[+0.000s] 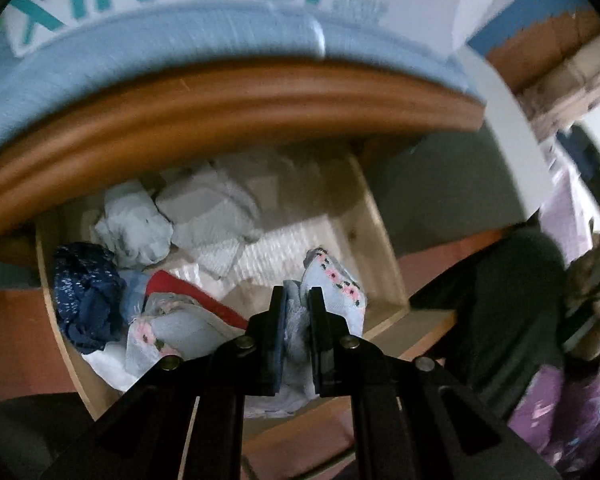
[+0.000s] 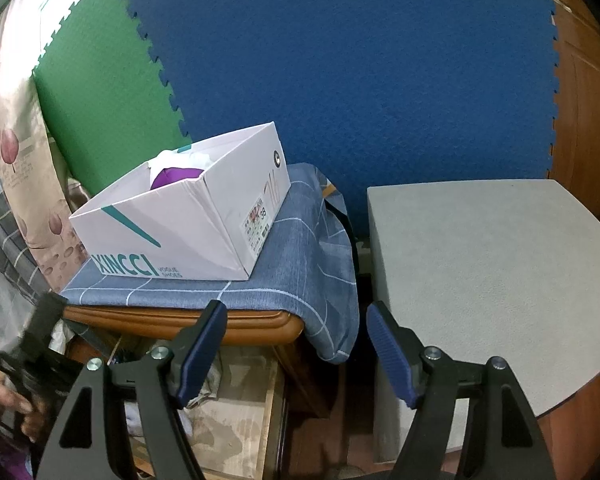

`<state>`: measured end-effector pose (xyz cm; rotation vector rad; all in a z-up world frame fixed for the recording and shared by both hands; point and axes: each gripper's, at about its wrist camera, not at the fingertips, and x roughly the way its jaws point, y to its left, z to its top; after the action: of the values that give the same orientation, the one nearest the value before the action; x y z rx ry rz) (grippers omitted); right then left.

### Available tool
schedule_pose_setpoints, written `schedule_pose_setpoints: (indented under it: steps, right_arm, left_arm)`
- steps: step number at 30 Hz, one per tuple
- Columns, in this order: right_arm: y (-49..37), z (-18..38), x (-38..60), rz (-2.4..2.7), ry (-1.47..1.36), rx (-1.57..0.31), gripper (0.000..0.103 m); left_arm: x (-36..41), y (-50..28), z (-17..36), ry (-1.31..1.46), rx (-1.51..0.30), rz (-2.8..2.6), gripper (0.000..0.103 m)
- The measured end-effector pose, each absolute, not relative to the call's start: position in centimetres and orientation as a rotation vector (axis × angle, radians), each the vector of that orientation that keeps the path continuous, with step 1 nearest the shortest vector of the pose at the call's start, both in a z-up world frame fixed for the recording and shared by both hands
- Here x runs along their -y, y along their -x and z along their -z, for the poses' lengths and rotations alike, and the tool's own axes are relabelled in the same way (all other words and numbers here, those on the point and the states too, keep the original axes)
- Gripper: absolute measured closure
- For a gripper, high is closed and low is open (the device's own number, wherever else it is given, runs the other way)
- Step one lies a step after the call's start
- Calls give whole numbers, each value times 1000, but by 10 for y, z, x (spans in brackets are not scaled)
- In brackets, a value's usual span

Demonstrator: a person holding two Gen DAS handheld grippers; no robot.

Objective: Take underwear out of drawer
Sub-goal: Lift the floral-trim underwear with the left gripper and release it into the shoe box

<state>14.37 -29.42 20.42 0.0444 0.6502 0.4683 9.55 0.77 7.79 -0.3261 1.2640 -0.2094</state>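
In the left wrist view my left gripper (image 1: 298, 300) is shut on a light blue underwear with a pink flower trim (image 1: 336, 284), held above the front right of the open wooden drawer (image 1: 384, 264). The drawer holds several other garments: a navy one (image 1: 84, 288), a white-grey one (image 1: 134, 232), a red-edged one (image 1: 192, 292) and a folded white one (image 1: 216, 220). In the right wrist view my right gripper (image 2: 296, 320) is open and empty, in front of the cabinet's edge, with the drawer (image 2: 236, 412) below it.
A white XINCCI shoe box (image 2: 180, 224) stands on a blue checked cloth (image 2: 300, 260) on the cabinet top. A grey table (image 2: 492, 264) stands to the right. Blue and green foam mats (image 2: 340, 80) cover the wall. The person's hand and the left gripper (image 2: 28, 376) are at lower left.
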Motion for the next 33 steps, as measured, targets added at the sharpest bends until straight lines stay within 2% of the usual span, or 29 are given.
schedule_pose_setpoints:
  steps: [18, 33]
  right_arm:
    - [-145, -203, 292, -466, -33, -656, 29]
    - [-145, -204, 293, -468, -37, -655, 29]
  left_arm:
    - [-16, -50, -148, 439, -1072, 223, 94]
    - [-46, -57, -271, 473, -863, 249, 94]
